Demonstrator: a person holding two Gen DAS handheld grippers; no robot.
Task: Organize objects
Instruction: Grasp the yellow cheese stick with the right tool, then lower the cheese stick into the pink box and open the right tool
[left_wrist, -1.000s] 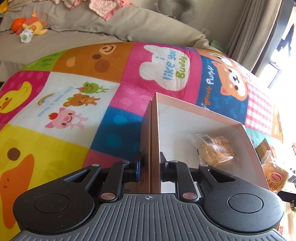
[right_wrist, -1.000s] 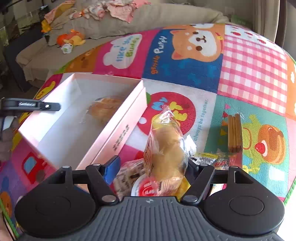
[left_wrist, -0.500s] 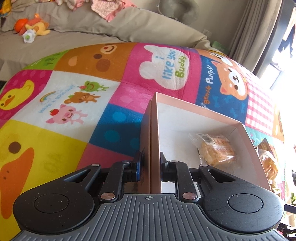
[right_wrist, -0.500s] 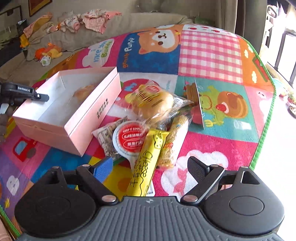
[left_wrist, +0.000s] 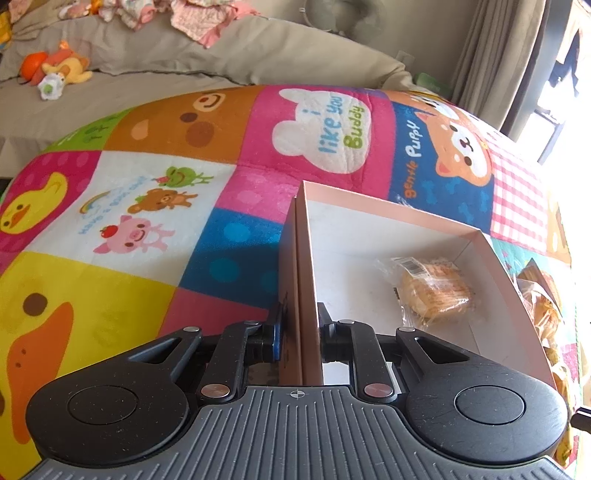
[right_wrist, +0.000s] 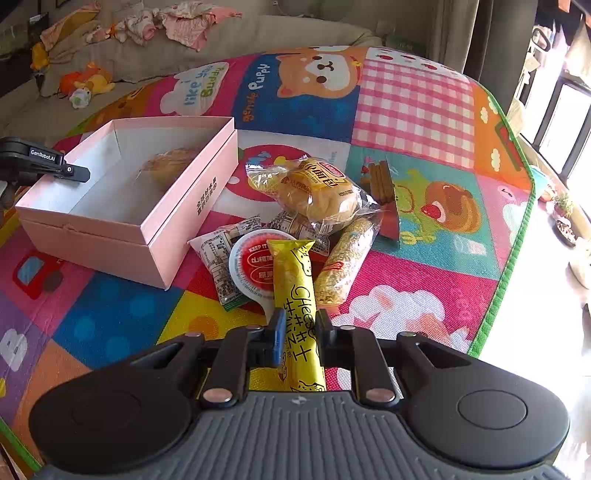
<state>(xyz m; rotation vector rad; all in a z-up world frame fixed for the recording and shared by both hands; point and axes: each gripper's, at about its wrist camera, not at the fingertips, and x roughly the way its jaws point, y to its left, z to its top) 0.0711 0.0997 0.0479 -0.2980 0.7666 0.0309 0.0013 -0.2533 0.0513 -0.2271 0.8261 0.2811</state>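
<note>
A pink box (right_wrist: 177, 218) lies open on the play mat, with one wrapped bun (left_wrist: 432, 291) inside; the bun also shows in the right wrist view (right_wrist: 166, 168). My left gripper (left_wrist: 300, 332) is shut on the box's near wall (left_wrist: 295, 280); it shows at the box's left edge in the right wrist view (right_wrist: 70, 170). My right gripper (right_wrist: 298, 338) is shut on the near end of a yellow cheese stick packet (right_wrist: 297, 291). This packet lies on a snack pile: a bagged bun (right_wrist: 317, 192), a round red-lidded cup (right_wrist: 255, 264), a grain bar (right_wrist: 347, 258).
The colourful play mat (right_wrist: 417, 110) covers the floor, its green edge (right_wrist: 513, 229) at right. A flat packet of brown sticks (right_wrist: 382, 181) lies behind the pile. A sofa with clothes and plush toys (left_wrist: 55, 70) is behind. Curtains and bright window are at right.
My right gripper released the bagged bun onto the pile, drew back, then shut on the yellow cheese stick packet. My left gripper kept its hold on the box wall.
</note>
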